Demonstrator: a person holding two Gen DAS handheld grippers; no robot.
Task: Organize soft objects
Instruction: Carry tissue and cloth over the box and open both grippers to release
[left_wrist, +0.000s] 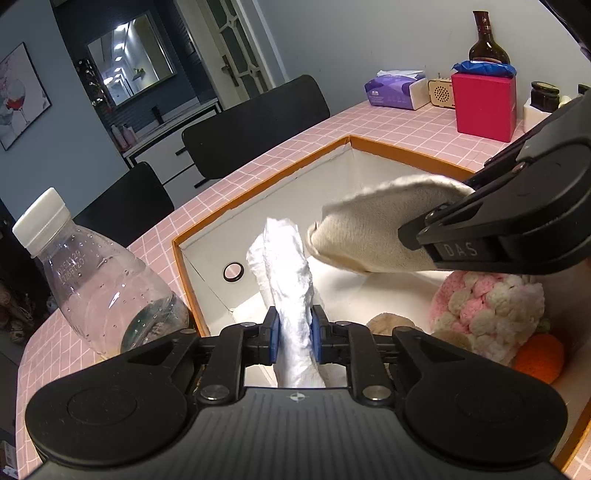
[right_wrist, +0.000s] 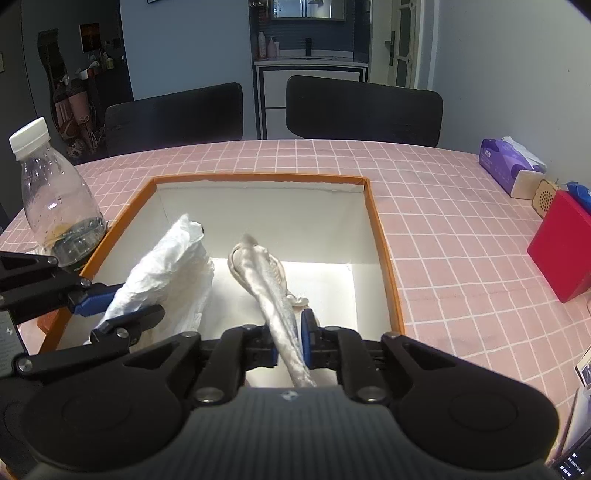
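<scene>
An orange-rimmed white box (left_wrist: 258, 186) (right_wrist: 384, 251) sits on the pink tiled table. My left gripper (left_wrist: 293, 334) (right_wrist: 110, 299) is shut on a crumpled white tissue wad (left_wrist: 286, 266) (right_wrist: 166, 266), held over the box's left side. My right gripper (right_wrist: 291, 339) (left_wrist: 417, 236) is shut on a beige soft cloth (right_wrist: 266, 273) (left_wrist: 365, 229), held over the box's middle. A pink and white fluffy toy (left_wrist: 487, 306) and an orange knitted carrot (left_wrist: 539, 354) lie in the box's near right corner.
A clear plastic bottle (left_wrist: 99, 280) (right_wrist: 55, 206) stands against the box's left wall. A tissue pack (left_wrist: 395, 90) (right_wrist: 506, 166), a red box (left_wrist: 484, 105) (right_wrist: 561, 243), a small radio and a dark bottle (left_wrist: 487, 40) stand at the right. Two black chairs (right_wrist: 362, 109) stand behind the table.
</scene>
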